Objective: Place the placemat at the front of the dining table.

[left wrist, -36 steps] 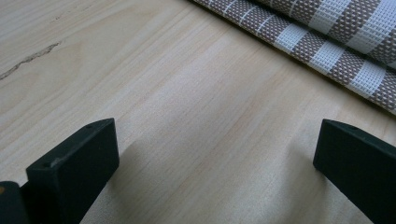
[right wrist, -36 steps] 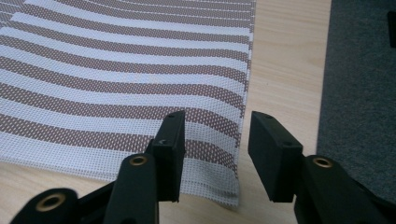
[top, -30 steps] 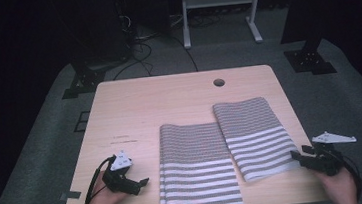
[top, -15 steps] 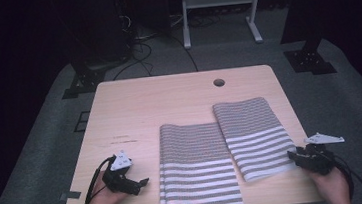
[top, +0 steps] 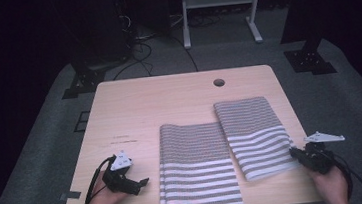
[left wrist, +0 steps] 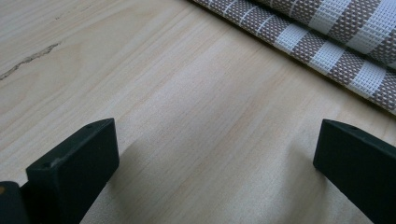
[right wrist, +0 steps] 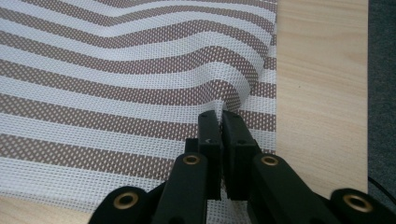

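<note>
Two brown-and-white striped mats lie on the wooden table [top: 169, 103], one in the middle [top: 197, 165] and one to its right [top: 255, 135]. My right gripper [top: 294, 152] is at the right mat's near right edge. Its jaws have just been closing, and they now pinch a raised fold of that mat [right wrist: 116, 70], as the right gripper view [right wrist: 220, 116] shows. My left gripper [top: 144, 182] rests low over bare wood left of the middle mat. It stands open [left wrist: 215, 154] with nothing between its jaws, and the mat's edge [left wrist: 336, 32] lies ahead of it.
A cable hole [top: 219, 83] sits near the table's far edge. Beyond the table are a white stand [top: 217, 8] and cables on grey carpet. The table's right edge [right wrist: 364, 93] runs close beside the right gripper.
The right gripper has slid a little left onto the right mat's edge and closed on it, lifting a small fold. The left gripper has stayed put.
</note>
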`<state>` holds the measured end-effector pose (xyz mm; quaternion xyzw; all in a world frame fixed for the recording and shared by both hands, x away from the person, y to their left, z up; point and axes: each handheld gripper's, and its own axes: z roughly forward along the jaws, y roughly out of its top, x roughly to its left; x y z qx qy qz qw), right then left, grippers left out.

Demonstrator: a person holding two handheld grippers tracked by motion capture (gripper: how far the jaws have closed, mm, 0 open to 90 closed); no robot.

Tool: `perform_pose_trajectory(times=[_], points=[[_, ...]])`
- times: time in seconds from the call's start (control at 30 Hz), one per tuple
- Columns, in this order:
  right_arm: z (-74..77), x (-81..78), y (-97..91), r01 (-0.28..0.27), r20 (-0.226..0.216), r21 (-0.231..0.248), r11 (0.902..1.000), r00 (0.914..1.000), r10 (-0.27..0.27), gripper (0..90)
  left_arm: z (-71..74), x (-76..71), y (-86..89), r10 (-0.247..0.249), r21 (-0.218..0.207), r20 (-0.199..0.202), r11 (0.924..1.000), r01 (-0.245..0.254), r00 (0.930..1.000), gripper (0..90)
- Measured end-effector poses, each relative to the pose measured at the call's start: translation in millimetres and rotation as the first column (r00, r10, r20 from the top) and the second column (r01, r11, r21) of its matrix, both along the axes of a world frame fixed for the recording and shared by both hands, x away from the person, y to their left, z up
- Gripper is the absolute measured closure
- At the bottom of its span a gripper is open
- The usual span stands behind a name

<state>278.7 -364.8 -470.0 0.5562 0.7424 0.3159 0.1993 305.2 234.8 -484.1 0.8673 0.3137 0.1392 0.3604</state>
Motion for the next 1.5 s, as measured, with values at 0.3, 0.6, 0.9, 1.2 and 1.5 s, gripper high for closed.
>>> perform_pose_trajectory(times=[0.3,0.6,0.9,1.2,1.5], points=[[10.1,-2.6,-0.2,0.002,0.028,0.017,0.9999,0.9996,-0.003,87.7,0.0,0.0,0.0,0.000,0.000,0.000,1.0000,0.000,1.0000,0.0],[22.5,-5.8,3.3,-0.006,0.076,0.022,0.9997,0.9971,0.004,87.9,0.0,0.0,0.0,0.000,0.000,0.000,1.0000,0.000,1.0000,0.0],[38.9,-9.4,10.3,-0.032,0.138,0.025,0.9992,0.9900,0.029,88.0,-0.1,0.0,0.0,0.000,-0.001,0.001,1.0000,0.000,1.0000,0.0],[54.9,-10.0,17.0,-0.068,0.194,0.042,0.9968,0.9792,0.059,88.0,-0.1,0.0,0.0,0.000,-0.001,0.000,1.0000,0.000,1.0000,0.0],[66.6,-7.7,33.6,-0.115,0.224,0.020,0.9932,0.9686,0.108,88.0,-0.1,-0.1,-0.1,0.001,-0.002,-0.001,1.0000,-0.001,1.0000,0.0]])
